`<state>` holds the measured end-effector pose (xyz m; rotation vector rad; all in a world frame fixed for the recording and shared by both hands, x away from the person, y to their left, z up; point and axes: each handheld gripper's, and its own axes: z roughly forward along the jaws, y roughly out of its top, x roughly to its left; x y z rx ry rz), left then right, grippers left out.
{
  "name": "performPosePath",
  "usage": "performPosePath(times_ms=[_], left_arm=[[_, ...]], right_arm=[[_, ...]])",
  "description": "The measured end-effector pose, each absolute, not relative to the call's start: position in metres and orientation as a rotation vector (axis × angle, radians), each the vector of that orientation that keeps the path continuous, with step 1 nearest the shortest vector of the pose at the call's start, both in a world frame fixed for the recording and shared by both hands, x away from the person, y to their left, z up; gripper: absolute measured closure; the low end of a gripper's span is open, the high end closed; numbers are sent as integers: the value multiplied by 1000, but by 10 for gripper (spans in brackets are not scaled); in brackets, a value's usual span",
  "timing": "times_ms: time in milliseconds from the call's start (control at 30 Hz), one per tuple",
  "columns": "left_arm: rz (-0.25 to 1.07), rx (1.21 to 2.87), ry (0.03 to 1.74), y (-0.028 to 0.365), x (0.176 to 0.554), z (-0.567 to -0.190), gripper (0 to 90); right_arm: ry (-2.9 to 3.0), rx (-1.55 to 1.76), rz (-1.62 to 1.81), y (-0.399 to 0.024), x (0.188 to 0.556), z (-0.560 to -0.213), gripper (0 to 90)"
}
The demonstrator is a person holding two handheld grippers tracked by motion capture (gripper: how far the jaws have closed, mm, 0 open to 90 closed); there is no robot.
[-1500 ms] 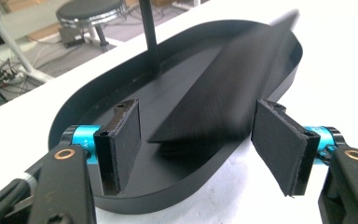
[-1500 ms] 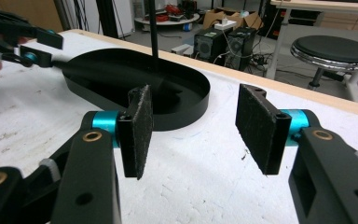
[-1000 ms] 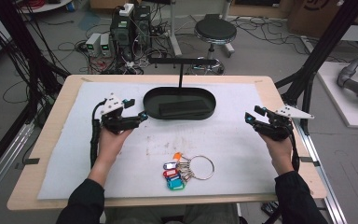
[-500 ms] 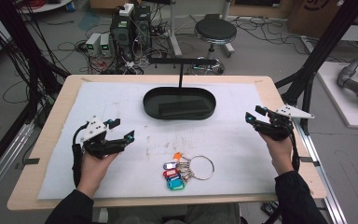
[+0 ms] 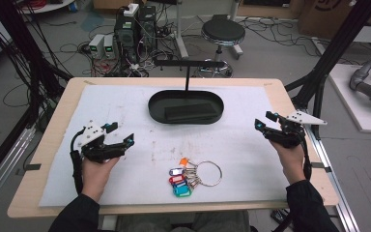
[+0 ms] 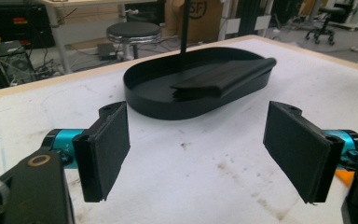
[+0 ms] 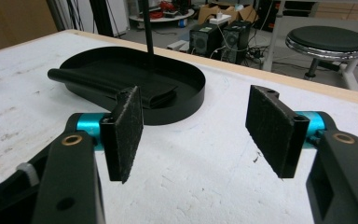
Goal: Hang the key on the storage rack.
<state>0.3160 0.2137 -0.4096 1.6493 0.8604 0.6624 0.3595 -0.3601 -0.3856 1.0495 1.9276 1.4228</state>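
So the left gripper [image 5: 118, 145] has pulled back from the black oval tray [image 5: 157, 108] toward the near-left part of the white foam mat [image 5: 125, 101], and it now hovers there with nothing in it. Its jaws have just been opening and stand wide apart; in the left gripper view there's only bare mat between the pads. The right gripper [image 5: 264, 123] hasn't budged from its spot near the right edge; its jaws have been opening a little too and they're apart, also empty.

The bunch of coloured plastic key tags on a metal ring [image 5: 191, 174] lies flat on the mat at the near middle, between the two hands and well apart from both. Something dark and folded lies in the tray, maybe a pouch, hard to tell.

My read: both hands are free and reset, so the keys look like the next thing to go for, probably headed to the tray or the black T-shaped stand [image 5: 188, 65] rising out of it.
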Motion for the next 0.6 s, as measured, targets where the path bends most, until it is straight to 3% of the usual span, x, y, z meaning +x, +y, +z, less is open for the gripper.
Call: performPosePath(times_ms=[600], left_arm=[[679, 1669, 859, 219, 315, -418, 226]], right_arm=[[1941, 1075, 1427, -359, 356, -387, 250]])
